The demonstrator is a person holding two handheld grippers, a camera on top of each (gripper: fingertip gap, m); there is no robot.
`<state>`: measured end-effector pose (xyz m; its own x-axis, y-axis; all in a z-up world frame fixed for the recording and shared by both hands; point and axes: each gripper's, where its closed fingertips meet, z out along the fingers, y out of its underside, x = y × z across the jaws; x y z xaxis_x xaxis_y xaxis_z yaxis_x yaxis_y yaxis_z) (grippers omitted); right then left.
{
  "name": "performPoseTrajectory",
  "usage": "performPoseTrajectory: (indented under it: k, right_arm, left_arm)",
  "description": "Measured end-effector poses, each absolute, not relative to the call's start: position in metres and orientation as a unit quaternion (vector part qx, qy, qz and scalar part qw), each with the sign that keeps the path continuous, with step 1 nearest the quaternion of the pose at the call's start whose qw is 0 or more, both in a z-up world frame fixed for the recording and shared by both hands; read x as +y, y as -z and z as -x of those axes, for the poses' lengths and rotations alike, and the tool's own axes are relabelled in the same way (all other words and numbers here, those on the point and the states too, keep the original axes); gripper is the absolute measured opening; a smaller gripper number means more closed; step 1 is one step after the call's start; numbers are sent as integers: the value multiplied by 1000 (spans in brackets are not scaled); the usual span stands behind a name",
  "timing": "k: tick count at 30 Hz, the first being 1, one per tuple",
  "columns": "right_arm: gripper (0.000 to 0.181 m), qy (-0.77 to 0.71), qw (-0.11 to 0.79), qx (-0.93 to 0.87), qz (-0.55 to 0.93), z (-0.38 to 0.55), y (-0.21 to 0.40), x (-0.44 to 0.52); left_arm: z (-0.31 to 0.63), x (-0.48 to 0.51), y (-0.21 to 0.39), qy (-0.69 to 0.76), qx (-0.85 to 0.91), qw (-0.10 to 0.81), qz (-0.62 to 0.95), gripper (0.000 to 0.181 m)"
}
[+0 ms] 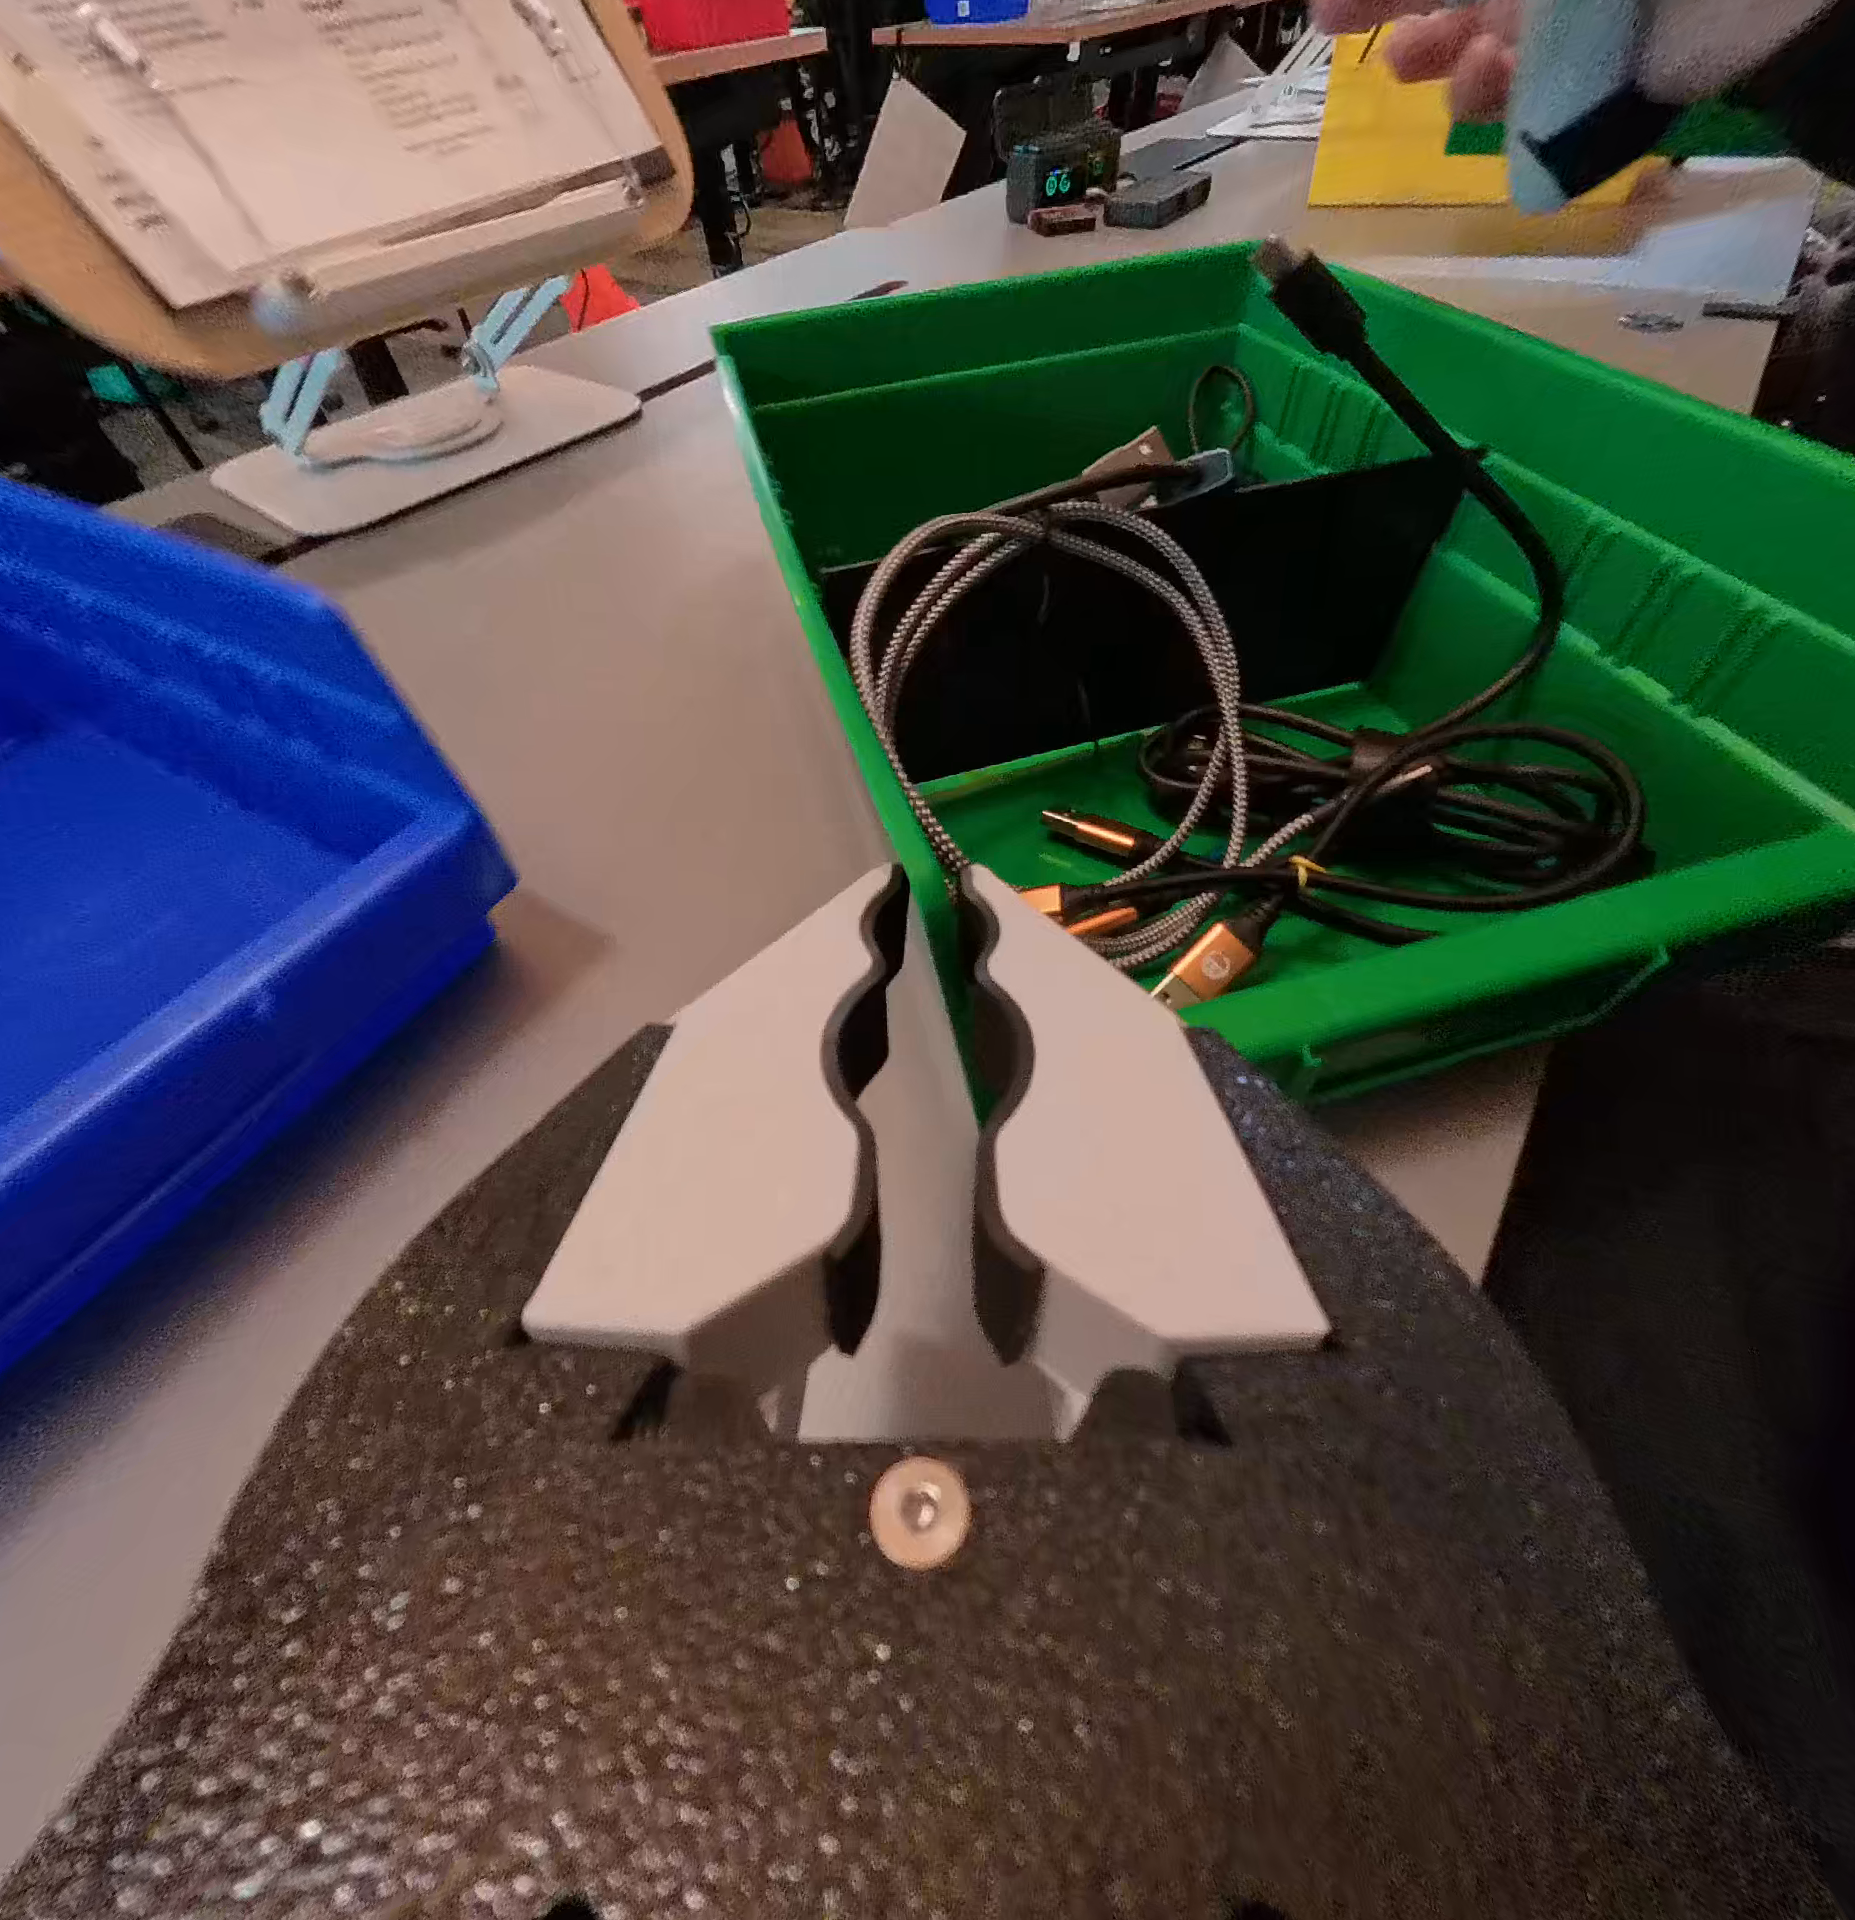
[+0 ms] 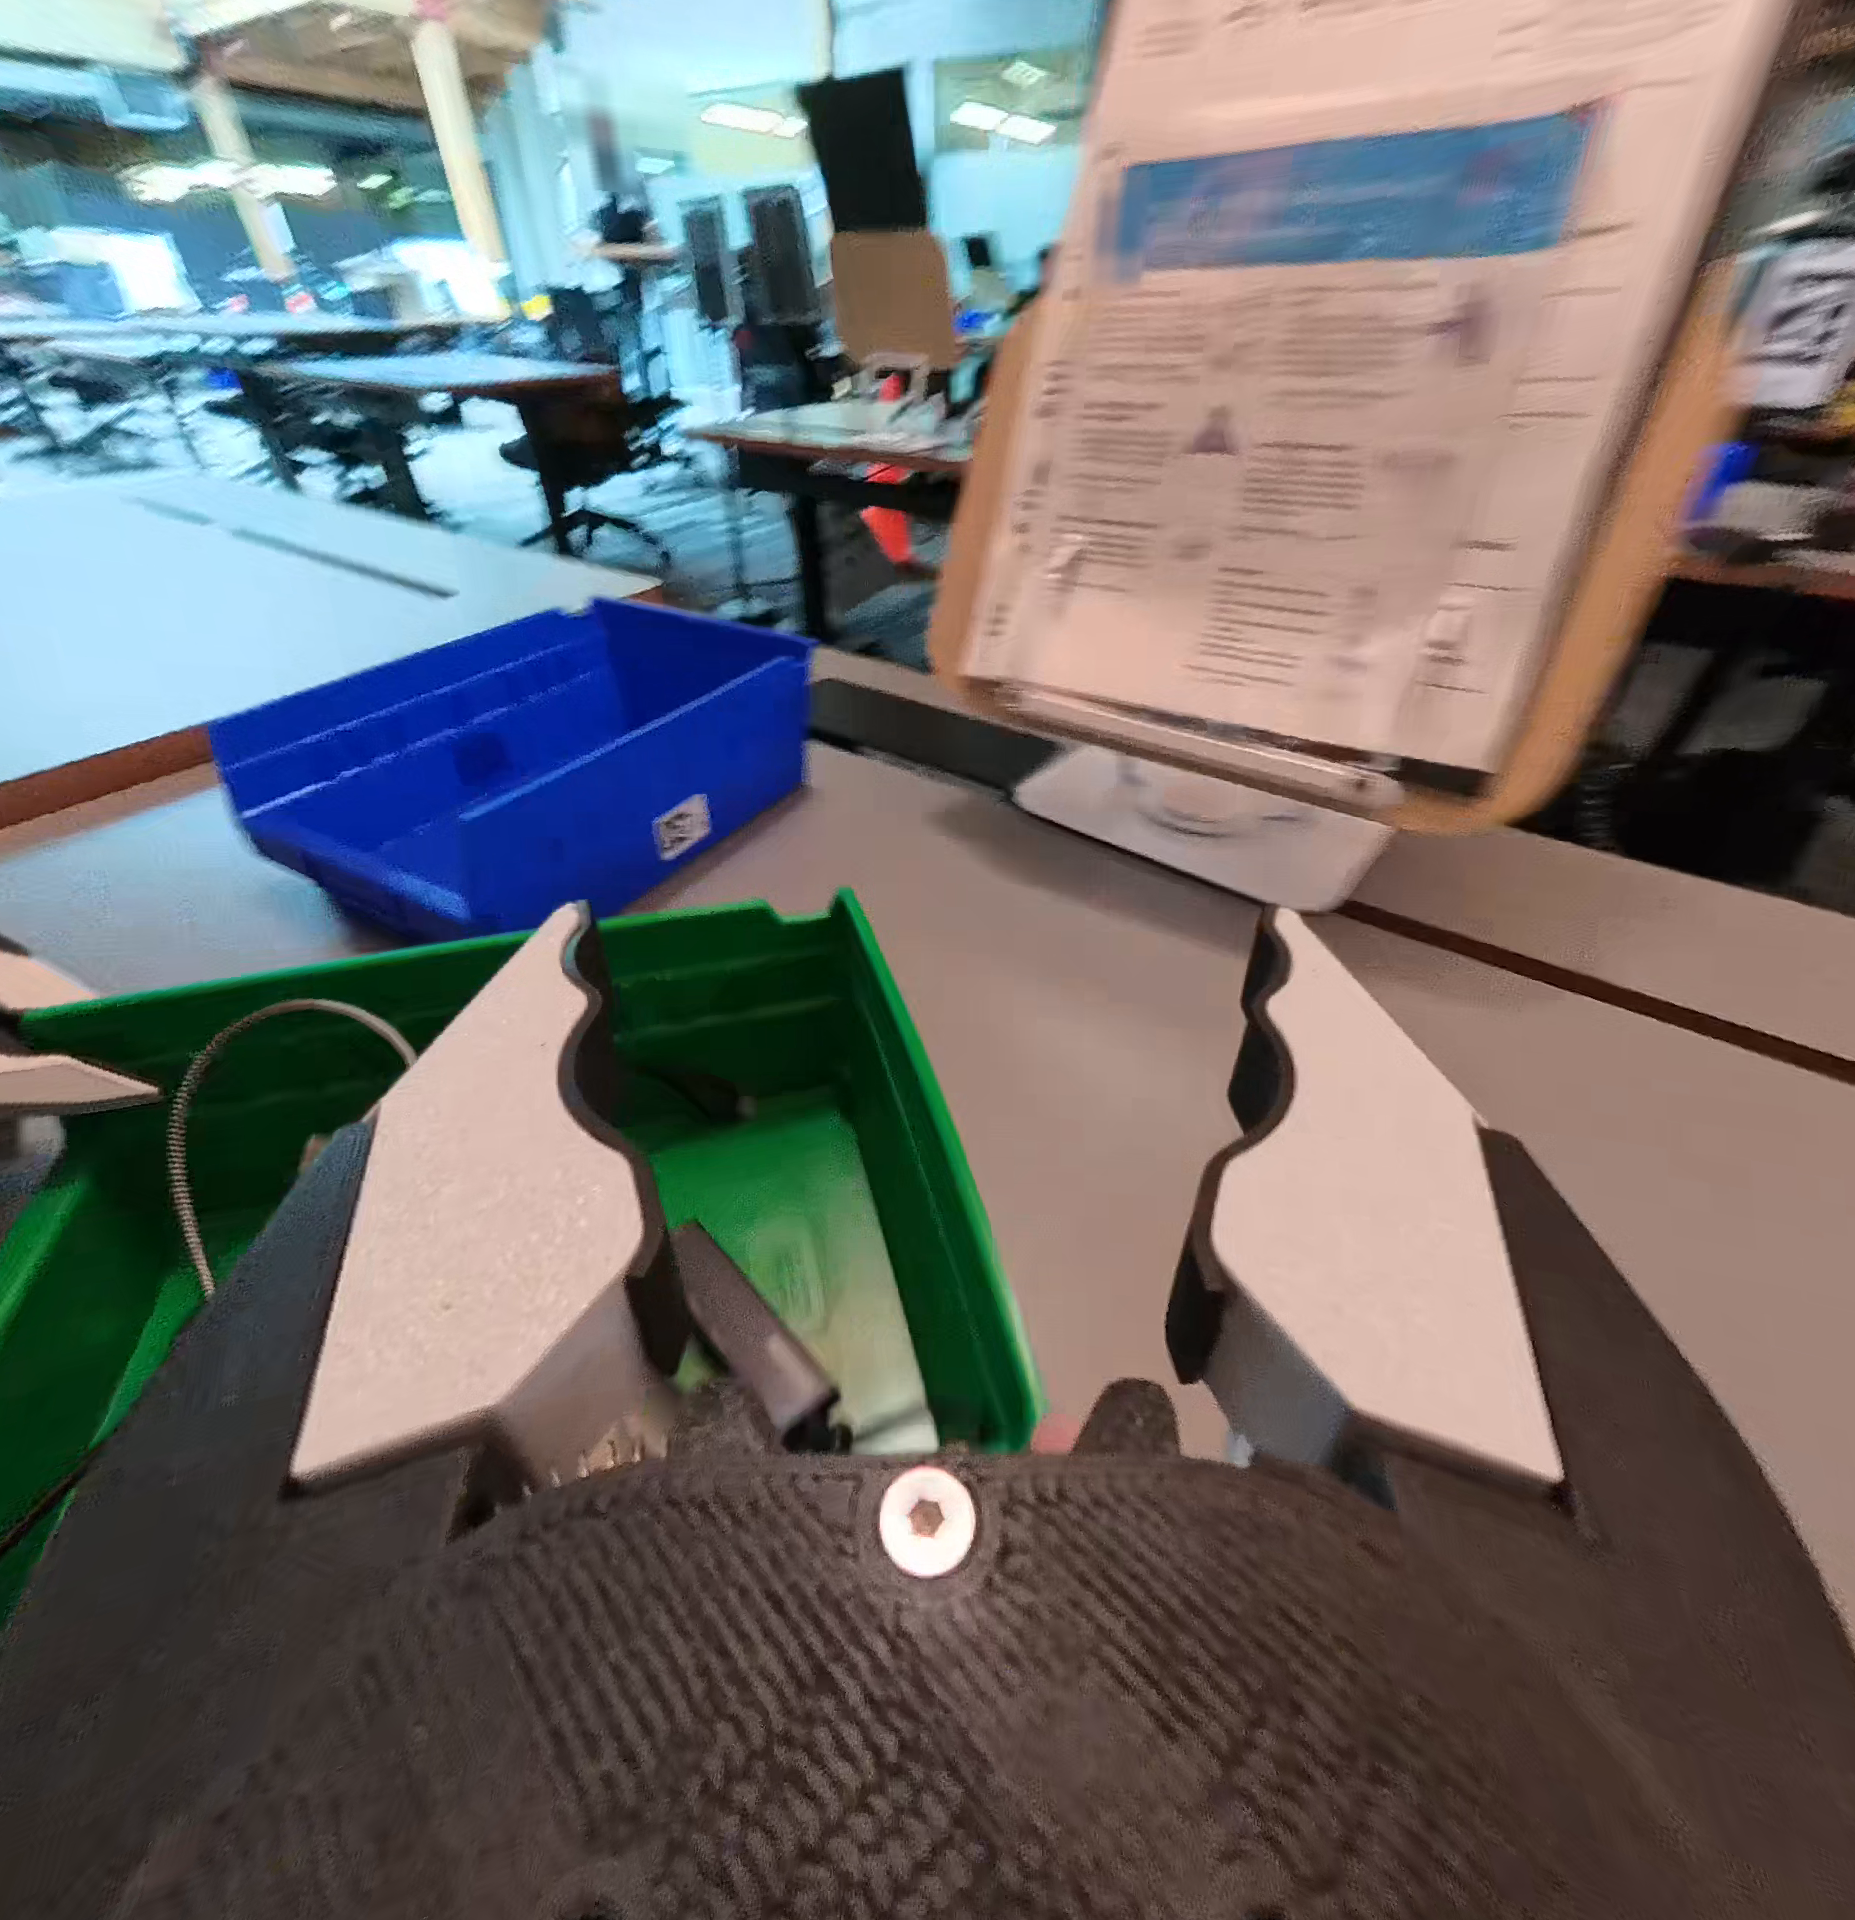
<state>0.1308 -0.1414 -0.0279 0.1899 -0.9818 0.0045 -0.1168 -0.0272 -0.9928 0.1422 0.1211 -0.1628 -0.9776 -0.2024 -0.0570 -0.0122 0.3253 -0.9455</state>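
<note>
My left gripper (image 1: 933, 883) is shut on a grey braided cable (image 1: 892, 634) just outside the near corner of a green bin (image 1: 1006, 301). The cable loops up out of the bin. More cables with orange plugs (image 1: 1209, 961) and a coiled black cable (image 1: 1474, 800) lie in the bin's front compartment. One black cable end (image 1: 1307, 286) sticks up over the far rim. My right gripper (image 2: 923, 935) is open and empty above the green bin's (image 2: 902, 1091) right wall. A black plug (image 2: 757, 1340) shows close by its left finger (image 2: 487, 1195). The left gripper's fingers (image 2: 29, 1081) and the braided cable (image 2: 190, 1101) show at the left edge.
A blue bin (image 1: 175, 831) (image 2: 507, 769) stands on the grey table left of the green bin. A wooden document stand with papers (image 1: 331, 156) (image 2: 1318, 416) stands behind. A black divider (image 1: 1266, 540) splits the green bin. A hand with a blurred pale blue and black object (image 1: 1567, 114) is at far right.
</note>
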Motion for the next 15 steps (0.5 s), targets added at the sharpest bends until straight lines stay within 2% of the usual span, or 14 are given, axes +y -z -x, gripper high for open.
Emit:
performPoseTrajectory:
  k: [9, 12, 15]
  right_arm:
    - [116, 351, 455, 522, 630, -290, 28, -24]
    - [115, 288, 424, 536, 671, -330, 60, 29]
    - [93, 267, 372, 554, 695, -363, 101, 56]
  left_arm:
    - [-164, 197, 165, 541, 829, 85, 117, 1]
    - [-163, 209, 166, 523, 837, 70, 142, 1]
    - [-163, 224, 167, 500, 847, 66, 166, 0]
